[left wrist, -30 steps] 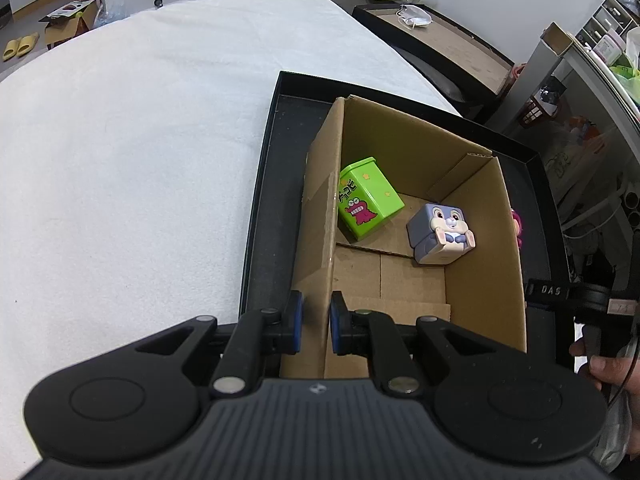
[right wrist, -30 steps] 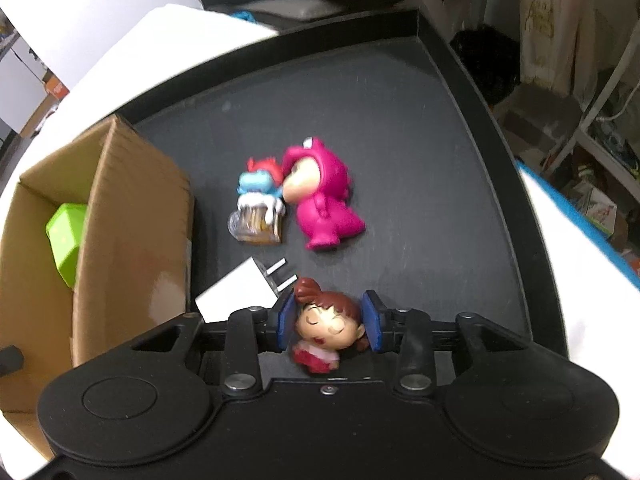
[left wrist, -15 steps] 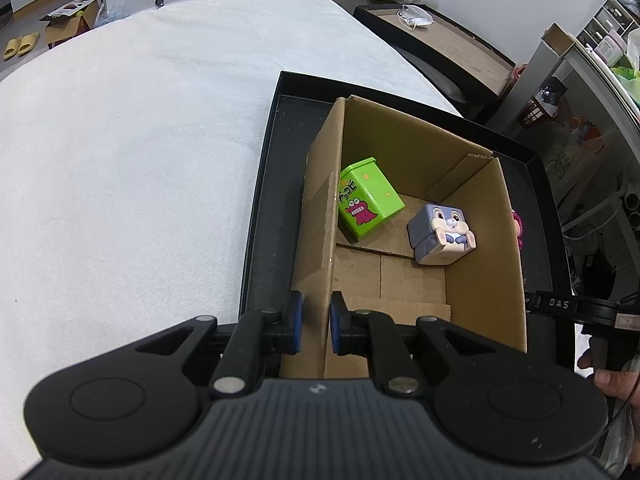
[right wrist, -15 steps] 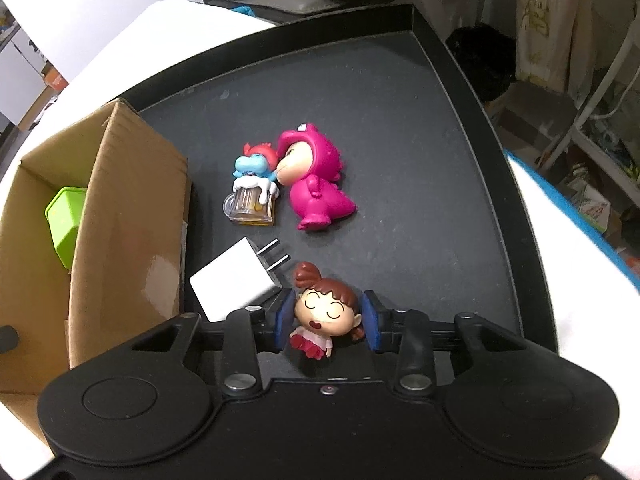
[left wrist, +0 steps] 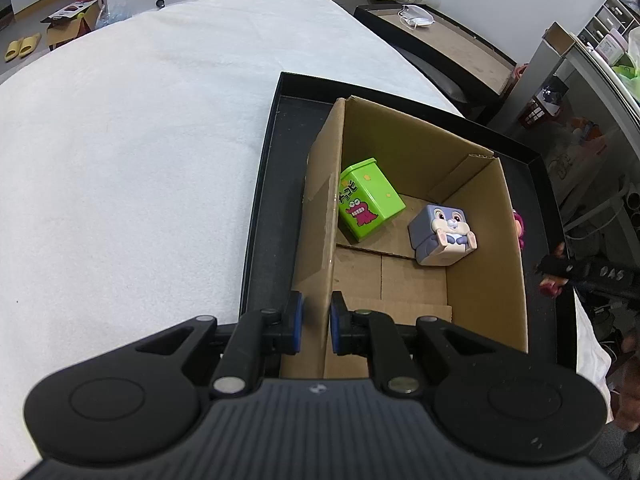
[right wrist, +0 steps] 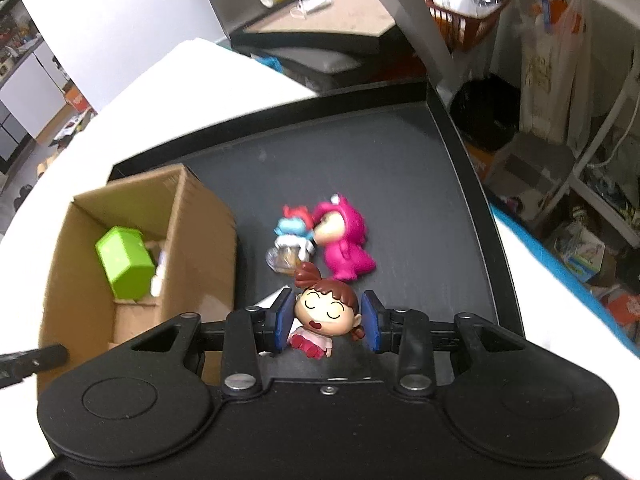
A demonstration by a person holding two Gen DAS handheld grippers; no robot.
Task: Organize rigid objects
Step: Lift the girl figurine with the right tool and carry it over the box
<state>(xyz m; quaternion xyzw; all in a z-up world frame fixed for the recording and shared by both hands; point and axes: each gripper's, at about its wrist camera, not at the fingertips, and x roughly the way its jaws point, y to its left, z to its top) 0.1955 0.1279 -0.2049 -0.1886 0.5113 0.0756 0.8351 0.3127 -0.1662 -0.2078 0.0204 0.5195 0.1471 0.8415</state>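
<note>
Left wrist view: cardboard box [left wrist: 404, 216] wall is being pinched by the left claw [left wrist: 316, 322] — box being steadied on the black tray [left wrist: 266, 184].

Right wrist view: girl figurine [right wrist: 326, 314] is being gripped between the right claw [right wrist: 326, 322] pads, above the tray. Transfer step is judged under way — next move calls for carrying it over the box opening.

White-covered table [left wrist: 132, 152]; low brown bench [left wrist: 452, 44] against pale wall; cluttered shelving [right wrist: 592, 184] at right.

A white cloth-covered tabletop [left wrist: 132, 152] carries a black tray [left wrist: 264, 184]; in it stand a cardboard box [left wrist: 484, 264] and loose toy figures [right wrist: 344, 236].
</note>
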